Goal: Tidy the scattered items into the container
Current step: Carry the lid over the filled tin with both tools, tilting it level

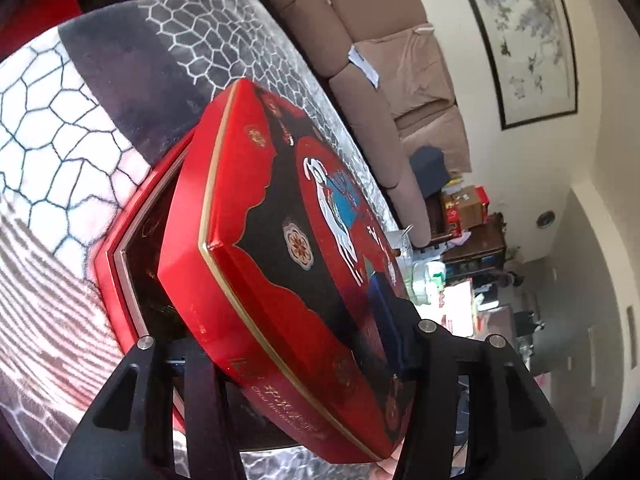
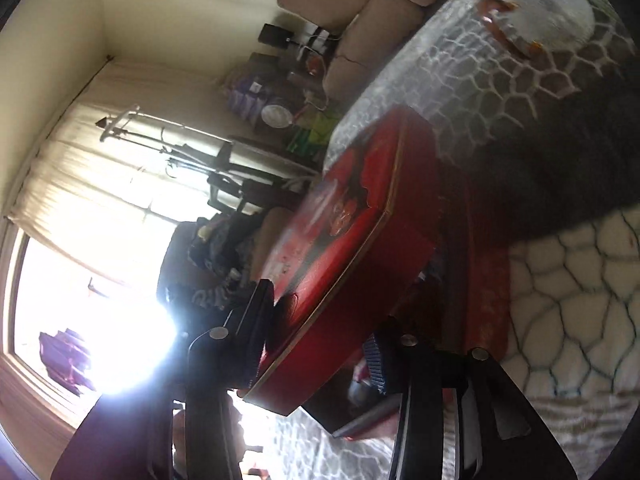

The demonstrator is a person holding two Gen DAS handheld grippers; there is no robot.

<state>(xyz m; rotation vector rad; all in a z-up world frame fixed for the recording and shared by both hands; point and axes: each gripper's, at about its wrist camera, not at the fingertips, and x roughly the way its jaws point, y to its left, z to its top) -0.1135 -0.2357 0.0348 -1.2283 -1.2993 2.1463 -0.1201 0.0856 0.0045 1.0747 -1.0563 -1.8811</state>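
1. Right now my left claw [image 1: 304, 364] has its two black fingers on either side of the red lid [image 1: 288, 248], one under its rim and one over its patterned top near the corner; whether the pads press on it I cannot tell.
2. My right claw [image 2: 320, 364] straddles the same lid [image 2: 360, 232] from the opposite edge, one finger over the top and the blue ribbed pad [image 2: 378, 366] of the other just below the rim; whether it presses there I cannot tell either.
3. Seen from the left, the lid sits tilted and skewed over the red box [image 1: 120, 252], so the box's pale inner rim and dark inside show on the left side.
4. The box rests on the patterned cloth [image 1: 60, 128], grey and white with a web of cell-like lines.
5. From the right wrist, the view is blurred; the box [image 2: 472, 264] shows as a dark red wall below the lid, and what lies inside I cannot make out.
6. A small orange-brown object [image 2: 498, 6] lies well apart on the cloth [image 2: 568, 292], near its far end.
7. Beyond the cloth stands a beige sofa [image 1: 384, 60], and a framed painting [image 1: 520, 40] hangs on the wall.
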